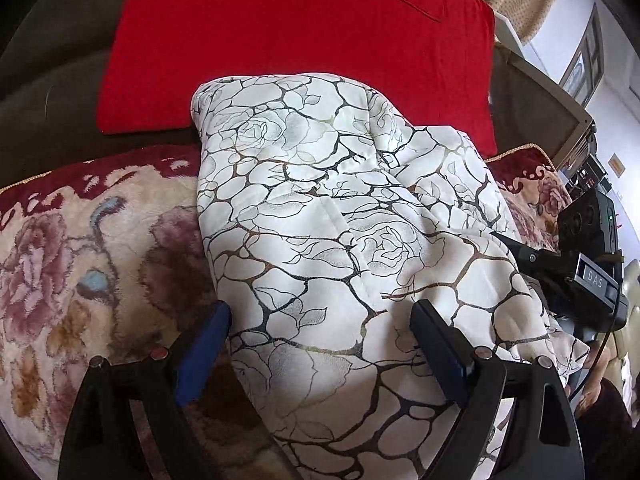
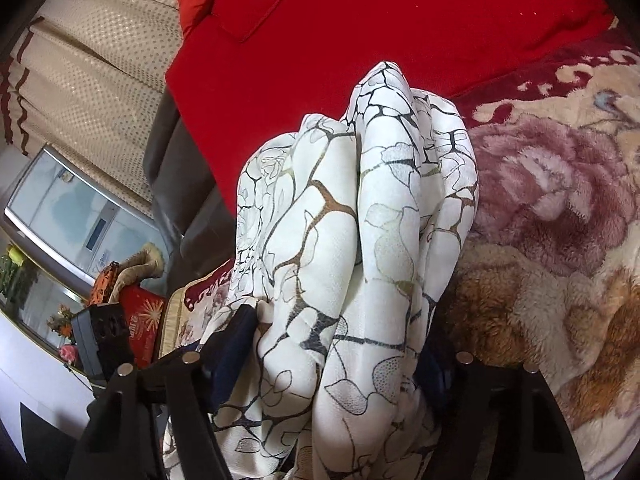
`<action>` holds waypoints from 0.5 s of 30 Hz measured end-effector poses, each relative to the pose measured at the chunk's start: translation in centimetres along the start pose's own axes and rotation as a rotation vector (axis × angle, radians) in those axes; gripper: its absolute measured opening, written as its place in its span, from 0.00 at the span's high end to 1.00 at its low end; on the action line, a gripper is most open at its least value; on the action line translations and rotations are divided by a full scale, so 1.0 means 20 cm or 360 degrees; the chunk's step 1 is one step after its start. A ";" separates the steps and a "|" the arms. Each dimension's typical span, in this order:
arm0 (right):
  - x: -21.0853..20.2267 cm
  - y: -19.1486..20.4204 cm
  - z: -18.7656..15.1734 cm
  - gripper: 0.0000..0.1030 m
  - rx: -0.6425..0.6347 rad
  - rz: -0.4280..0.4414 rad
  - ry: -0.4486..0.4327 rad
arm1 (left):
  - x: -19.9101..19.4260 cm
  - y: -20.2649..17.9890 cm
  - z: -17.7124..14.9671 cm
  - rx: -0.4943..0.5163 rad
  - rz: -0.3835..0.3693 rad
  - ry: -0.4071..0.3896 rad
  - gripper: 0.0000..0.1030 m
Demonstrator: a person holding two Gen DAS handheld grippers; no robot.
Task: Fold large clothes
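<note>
A white garment printed with dark and gold rose outlines lies heaped on a plush floral blanket. My left gripper stands wide open over its near end: the left blue pad is at the cloth's edge and the right pad rests on top. In the right wrist view the garment rises as a thick bunched fold. My right gripper is shut on that bundle, and cloth partly covers its right pad. One finger of the right gripper shows at the garment's right side in the left wrist view.
A large red cushion lies behind the garment, against a dark sofa back. Beige dotted curtains hang at the left. A glass-fronted cabinet and a red box stand below them.
</note>
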State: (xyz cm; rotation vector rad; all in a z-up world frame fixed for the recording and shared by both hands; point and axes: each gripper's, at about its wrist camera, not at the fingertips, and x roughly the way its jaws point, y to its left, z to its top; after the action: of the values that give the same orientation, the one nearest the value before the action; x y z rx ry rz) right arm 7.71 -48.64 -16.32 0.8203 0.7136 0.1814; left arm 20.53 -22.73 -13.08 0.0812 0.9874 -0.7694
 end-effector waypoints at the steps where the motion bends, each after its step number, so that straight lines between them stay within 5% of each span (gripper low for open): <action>1: 0.00 0.00 0.00 0.26 -0.0007 -0.0001 -0.0002 | 0.00 0.00 0.00 0.0003 0.0002 -0.0001 0.11; 15: -0.01 0.00 -0.02 0.26 -0.0017 0.0005 -0.0013 | 0.02 0.01 0.01 -0.0024 -0.0010 -0.0008 0.11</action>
State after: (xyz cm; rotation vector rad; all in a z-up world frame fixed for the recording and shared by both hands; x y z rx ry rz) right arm 7.28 -48.61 -16.38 0.8113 0.7033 0.1846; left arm 20.98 -22.85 -13.35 0.0627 0.9889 -0.7676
